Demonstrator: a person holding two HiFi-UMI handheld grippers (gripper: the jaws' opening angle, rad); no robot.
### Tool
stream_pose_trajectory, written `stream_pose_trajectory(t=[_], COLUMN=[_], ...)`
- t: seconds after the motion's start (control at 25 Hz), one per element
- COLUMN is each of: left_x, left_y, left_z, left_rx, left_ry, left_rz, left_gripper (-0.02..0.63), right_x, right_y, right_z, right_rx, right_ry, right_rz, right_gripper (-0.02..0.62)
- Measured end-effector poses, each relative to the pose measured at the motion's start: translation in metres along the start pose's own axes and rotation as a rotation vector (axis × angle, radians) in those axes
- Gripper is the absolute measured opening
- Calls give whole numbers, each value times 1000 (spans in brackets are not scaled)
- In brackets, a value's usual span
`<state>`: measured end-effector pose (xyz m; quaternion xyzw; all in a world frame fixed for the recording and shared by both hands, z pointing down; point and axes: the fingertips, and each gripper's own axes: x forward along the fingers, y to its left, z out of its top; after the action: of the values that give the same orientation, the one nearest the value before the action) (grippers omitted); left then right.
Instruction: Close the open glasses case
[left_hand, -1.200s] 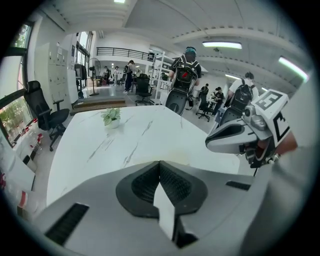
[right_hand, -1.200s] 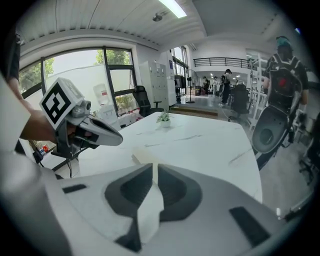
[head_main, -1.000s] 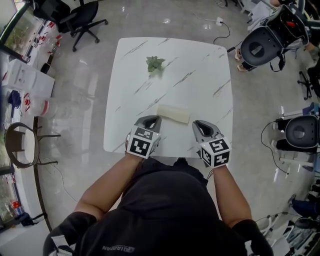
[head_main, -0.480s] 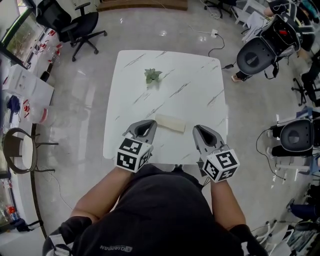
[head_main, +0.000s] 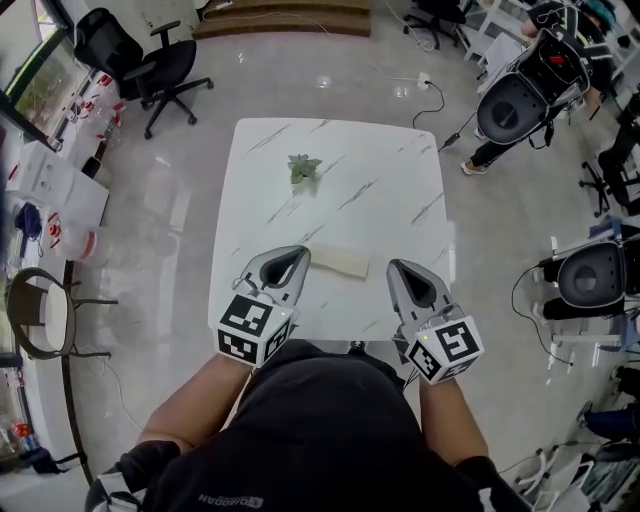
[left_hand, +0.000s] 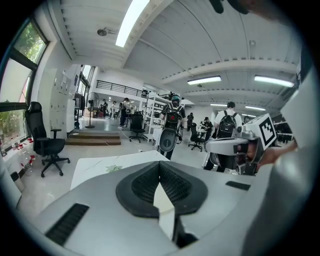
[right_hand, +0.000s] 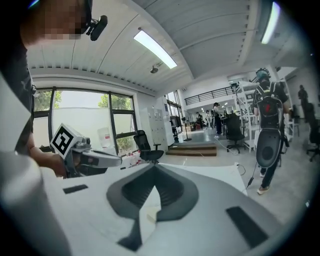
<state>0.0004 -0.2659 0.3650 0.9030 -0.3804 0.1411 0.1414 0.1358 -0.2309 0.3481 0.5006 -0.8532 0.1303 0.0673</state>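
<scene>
Both pairs of jaws are pressed together at the tips and hold nothing. We see the glasses case (head_main: 338, 262) on the marble table (head_main: 400, 170), between the left gripper (head_main: 292, 262) and the right gripper (head_main: 404, 276) and slightly ahead of them. Its long axis runs left to right, a little slanted. We judge the left gripper nearer — just beside the case's left end. Which way the lid opens we cannot tell.

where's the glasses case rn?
Head view: case lies on the table's near half, between the left gripper and right gripper, nearer the left.
</scene>
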Motion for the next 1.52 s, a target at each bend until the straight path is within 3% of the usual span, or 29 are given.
stream_pose_trajectory(t=[0.44,1.52], left_x=[-3,-2], left_y=[-4,-8], left_z=[16,13], left_rx=[20,13], left_ry=[-39,-34], left_rz=[-10,-19], left_gripper=[5,5], right_x=[-1,3], right_y=[3,3], right_z=[11,0], right_rx=[-16,-34], right_ry=[-38,7], right_rz=[10,25], right_gripper=[2,2])
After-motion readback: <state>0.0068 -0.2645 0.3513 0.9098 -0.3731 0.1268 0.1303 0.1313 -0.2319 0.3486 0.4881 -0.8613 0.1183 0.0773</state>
